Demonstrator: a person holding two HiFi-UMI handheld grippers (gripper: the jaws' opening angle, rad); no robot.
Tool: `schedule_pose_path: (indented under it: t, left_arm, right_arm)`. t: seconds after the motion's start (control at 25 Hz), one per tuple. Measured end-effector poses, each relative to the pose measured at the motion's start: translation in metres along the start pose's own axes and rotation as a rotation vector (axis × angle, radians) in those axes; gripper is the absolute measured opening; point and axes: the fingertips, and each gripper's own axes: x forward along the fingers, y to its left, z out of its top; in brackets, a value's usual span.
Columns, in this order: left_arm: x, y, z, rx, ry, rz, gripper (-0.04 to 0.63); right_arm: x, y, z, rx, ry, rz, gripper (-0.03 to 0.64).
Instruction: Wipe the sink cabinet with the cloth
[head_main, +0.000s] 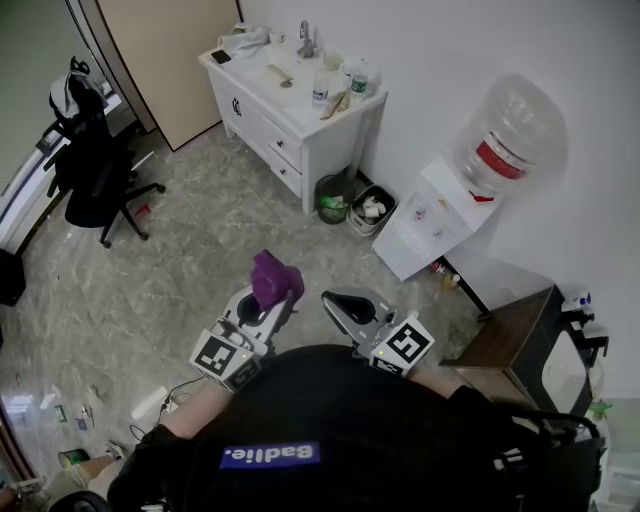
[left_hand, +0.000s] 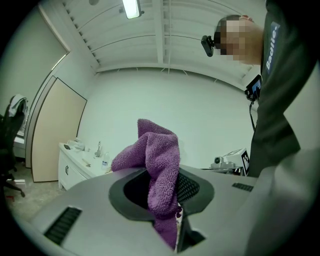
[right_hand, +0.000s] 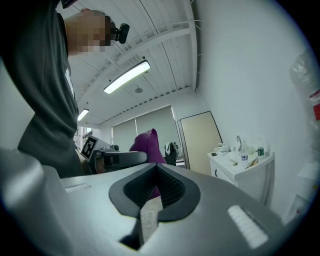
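Note:
A purple cloth (head_main: 272, 278) sticks up from my left gripper (head_main: 270, 305), which is shut on it and held in front of my body. In the left gripper view the cloth (left_hand: 160, 160) rises in a folded bunch out of the closed jaws of the left gripper (left_hand: 167, 200). My right gripper (head_main: 338, 302) is beside it, shut, with nothing between its jaws (right_hand: 154, 192). The white sink cabinet (head_main: 285, 110) stands far ahead against the wall, with a tap, bottles and small items on top. It shows small in the left gripper view (left_hand: 75, 167) and the right gripper view (right_hand: 245, 167).
A water dispenser (head_main: 432, 222) with a large bottle (head_main: 508, 135) stands by the right wall. Two bins (head_main: 335, 197) sit beside the cabinet. A black office chair (head_main: 90, 170) is at the left and a brown table (head_main: 510, 335) at the right. The floor is marbled tile (head_main: 200, 230).

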Motion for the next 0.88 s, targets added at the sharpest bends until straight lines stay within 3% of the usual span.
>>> schedule_pose_path:
  t: [0.24,0.44,0.68,0.88]
  left_arm:
    - [0.018,-0.007,-0.011,-0.014,0.004,0.045,0.084]
    - [0.033,0.012,-0.010,-0.018,-0.001,0.059,0.084]
    - [0.058,0.068,-0.001,-0.025,-0.012,0.035,0.084]
    - [0.089,0.145,0.016,-0.035,-0.017,-0.001,0.084]
  right_arm:
    - [-0.014,-0.020,-0.009,0.030,0.016,0.037,-0.005]
    - [-0.003,-0.042,-0.009,0.039,0.030,0.044,-0.005]
    - [0.041,-0.082,-0.006,0.010,0.062,0.025,-0.005]
    - [0.105,-0.128,0.005,0.020,0.064,-0.024,-0.005]
